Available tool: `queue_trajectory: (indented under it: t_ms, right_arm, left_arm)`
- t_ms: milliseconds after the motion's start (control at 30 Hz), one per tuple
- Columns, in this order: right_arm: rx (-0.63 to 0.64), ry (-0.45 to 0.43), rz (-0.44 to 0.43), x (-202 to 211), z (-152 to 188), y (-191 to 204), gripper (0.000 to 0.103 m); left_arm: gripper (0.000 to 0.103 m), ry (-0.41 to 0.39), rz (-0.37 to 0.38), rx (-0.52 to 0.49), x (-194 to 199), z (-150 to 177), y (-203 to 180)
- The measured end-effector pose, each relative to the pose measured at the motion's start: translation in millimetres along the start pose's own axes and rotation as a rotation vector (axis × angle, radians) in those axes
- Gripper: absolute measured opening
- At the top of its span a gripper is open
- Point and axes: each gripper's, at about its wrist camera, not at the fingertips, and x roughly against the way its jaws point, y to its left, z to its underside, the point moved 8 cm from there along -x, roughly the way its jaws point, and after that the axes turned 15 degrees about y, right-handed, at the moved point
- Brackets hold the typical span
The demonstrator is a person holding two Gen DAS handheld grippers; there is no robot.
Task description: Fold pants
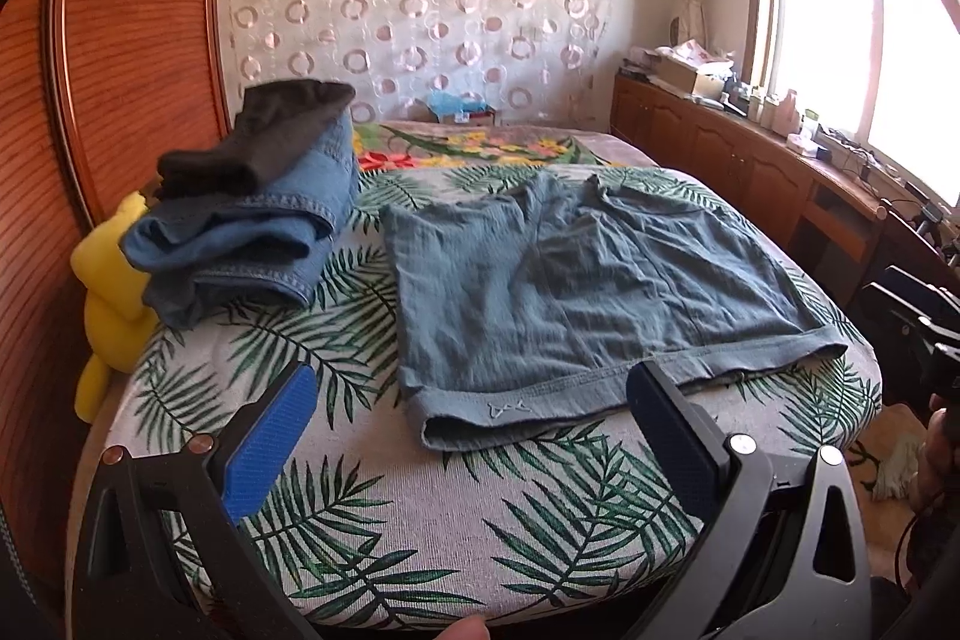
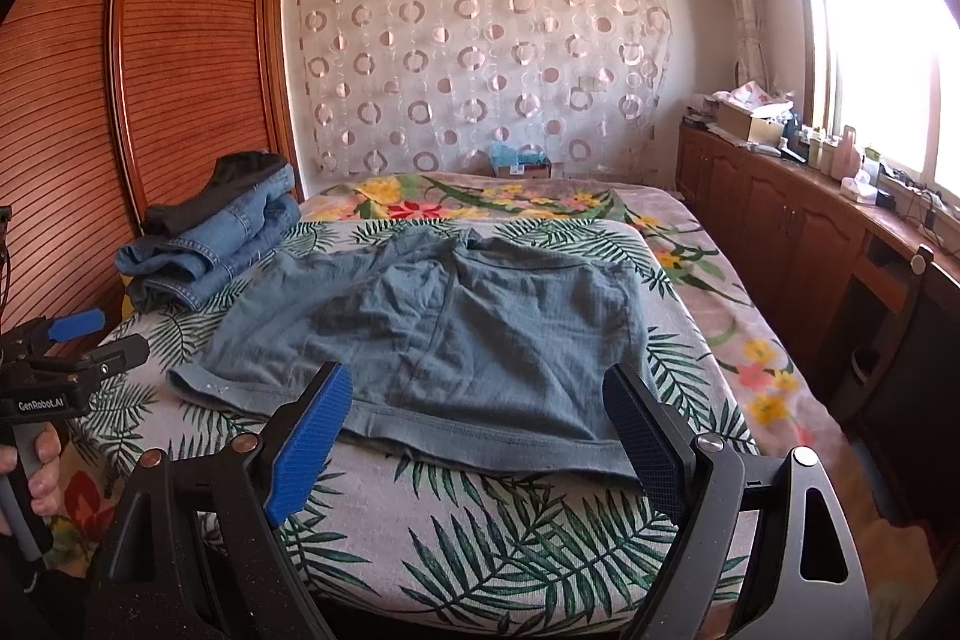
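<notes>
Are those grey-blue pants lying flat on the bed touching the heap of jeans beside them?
Apart. The left wrist view shows a strip of leaf-print sheet between the grey-blue pants and the heap of jeans.

Pants (image 1: pixel 576 280): thin blue-grey cloth, matt, crinkled all over, stitched hem along the near edge.

Bed cover (image 1: pixel 360 520) under the pants: matt woven cloth, fine visible weave, palm-leaf print. Blanket (image 2: pixel 708 274) beyond the pants: softer, fuzzy-looking cloth, flower print.

Jeans (image 1: pixel 252 232) beside the pants: heavier blue denim, pale stitched seams. Dark garment (image 1: pixel 258 142) on top of the jeans: matt black cloth.

Left gripper (image 1: pixel 474 412) and right gripper (image 2: pixel 480 430): matt black plastic frames, blue finely ribbed pads, small shiny metal pins.

Wardrobe (image 2: pixel 180 58) behind the jeans: reddish wood, glossy, slatted. Curtain (image 2: pixel 480 58) on the far wall: sheer cloth, shiny ring pattern.
</notes>
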Motion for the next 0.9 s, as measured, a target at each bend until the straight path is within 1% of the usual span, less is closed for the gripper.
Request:
queue_trajectory:
  t_ms: [67,200,367,467,567,667,733,833,867,900]
  right_arm:
    - [0.003,0.013,-0.004,-2.8,2.1,-2.6,0.087]
    - [0.007,0.052,-0.012,-10.5,5.7,-3.0,0.087]
    - [0.003,0.077,-0.016,-9.4,6.6,-5.9,0.087]
    - [0.006,0.080,-0.013,-6.8,7.4,-7.0,0.087]
    - [0.013,0.084,-0.014,-4.9,8.2,-6.7,0.087]
    - [0.016,0.085,-0.014,-0.6,11.5,-7.5,0.087]
    - [0.016,0.084,-0.015,-2.2,13.0,-7.5,0.087]
    - [0.016,0.080,-0.012,-2.0,14.4,-6.5,0.087]
    - [0.015,0.080,-0.012,-1.2,15.2,-7.0,0.087]
    - [0.013,0.080,-0.013,-0.8,16.1,-7.9,0.087]
  left_arm:
    - [0.103,0.023,0.006,0.008,-7.6,3.1,5.6]
    - [0.103,0.066,-0.010,0.039,-20.7,8.4,22.8]
    - [0.103,0.091,0.005,0.062,-27.1,13.3,35.9]
    - [0.103,0.095,0.024,0.074,-30.4,14.4,41.8]
    - [0.102,0.099,0.065,0.069,-34.1,15.1,42.7]
    - [0.093,0.107,0.068,0.057,-38.2,14.2,44.3]
    - [0.084,0.120,0.076,0.043,-42.0,15.6,44.3]
    - [0.075,0.142,0.089,0.028,-47.9,19.9,42.0]
    - [0.074,0.153,0.089,0.027,-50.0,21.8,41.9]
    - [0.069,0.162,0.085,0.026,-52.3,23.8,41.9]
